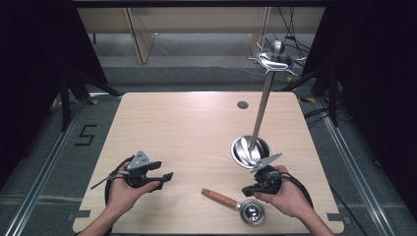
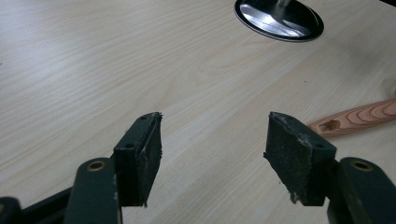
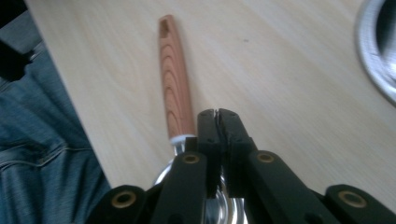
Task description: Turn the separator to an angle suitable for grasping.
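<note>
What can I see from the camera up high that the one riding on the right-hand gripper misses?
Only the high view takes in the whole table, the stand's tall pole with hooks on top, both hands, and the left gripper with its jaws apart. Only the right gripper view shows blue jeans beside the table edge and the right gripper shut up close. Both show the wooden-handled metal scoop and the stand's shiny round base.

Looks like a lab or recording studio setup, not anyone's home: a bare wooden surface (image 1: 196, 128) boxed in by black curtains (image 1: 34, 64), metal floor rails (image 1: 44, 162), a taped number five (image 1: 84, 134) on grey carpet, and loose cables (image 1: 290, 34) trailing at the back.
</note>
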A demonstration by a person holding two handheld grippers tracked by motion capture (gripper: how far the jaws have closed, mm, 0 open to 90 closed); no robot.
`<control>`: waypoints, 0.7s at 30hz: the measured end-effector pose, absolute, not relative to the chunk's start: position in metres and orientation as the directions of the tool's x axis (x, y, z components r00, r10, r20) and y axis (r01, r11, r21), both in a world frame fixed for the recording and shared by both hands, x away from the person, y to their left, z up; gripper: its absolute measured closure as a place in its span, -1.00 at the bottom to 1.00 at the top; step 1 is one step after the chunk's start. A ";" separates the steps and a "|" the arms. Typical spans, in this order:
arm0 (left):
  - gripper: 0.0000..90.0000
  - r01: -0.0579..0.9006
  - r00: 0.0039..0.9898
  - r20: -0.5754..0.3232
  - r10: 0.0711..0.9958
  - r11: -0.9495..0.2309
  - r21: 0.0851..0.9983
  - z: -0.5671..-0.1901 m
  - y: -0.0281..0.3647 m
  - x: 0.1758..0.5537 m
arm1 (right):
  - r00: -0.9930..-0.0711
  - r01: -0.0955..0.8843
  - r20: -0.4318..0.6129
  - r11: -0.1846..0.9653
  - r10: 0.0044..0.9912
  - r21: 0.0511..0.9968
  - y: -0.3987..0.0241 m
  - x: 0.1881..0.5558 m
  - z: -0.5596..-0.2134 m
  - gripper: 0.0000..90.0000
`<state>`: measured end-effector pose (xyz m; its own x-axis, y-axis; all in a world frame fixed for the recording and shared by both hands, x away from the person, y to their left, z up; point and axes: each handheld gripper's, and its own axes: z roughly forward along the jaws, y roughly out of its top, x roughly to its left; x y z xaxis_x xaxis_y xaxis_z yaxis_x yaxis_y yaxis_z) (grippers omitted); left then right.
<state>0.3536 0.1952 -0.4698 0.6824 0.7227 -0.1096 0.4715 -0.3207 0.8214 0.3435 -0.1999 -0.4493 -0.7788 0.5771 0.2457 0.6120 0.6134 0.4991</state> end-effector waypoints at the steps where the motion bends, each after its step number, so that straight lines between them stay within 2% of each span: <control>1: -0.21 0.474 0.684 -0.110 0.721 -0.325 0.818 -0.470 0.196 0.354 | -0.786 0.605 0.245 0.628 0.567 0.489 -0.196 0.344 -0.449 1.00; 6: -0.21 0.477 0.683 -0.120 0.721 -0.315 0.821 -0.469 0.195 0.353 | -0.780 0.615 0.212 0.663 0.588 0.426 -0.174 0.341 -0.447 1.00; 8: -0.21 0.478 0.684 -0.120 0.720 -0.317 0.819 -0.469 0.196 0.353 | -0.823 0.562 0.205 0.705 0.530 0.432 -0.163 0.341 -0.449 1.00; 12: -0.21 0.481 0.684 -0.123 0.719 -0.317 0.817 -0.469 0.196 0.353 | -0.848 0.528 0.211 0.748 0.486 0.402 -0.138 0.340 -0.460 1.00; 21: -0.21 0.482 0.683 -0.124 0.720 -0.317 0.817 -0.469 0.196 0.353 | -0.846 0.531 0.171 0.770 0.504 0.353 -0.100 0.339 -0.472 1.00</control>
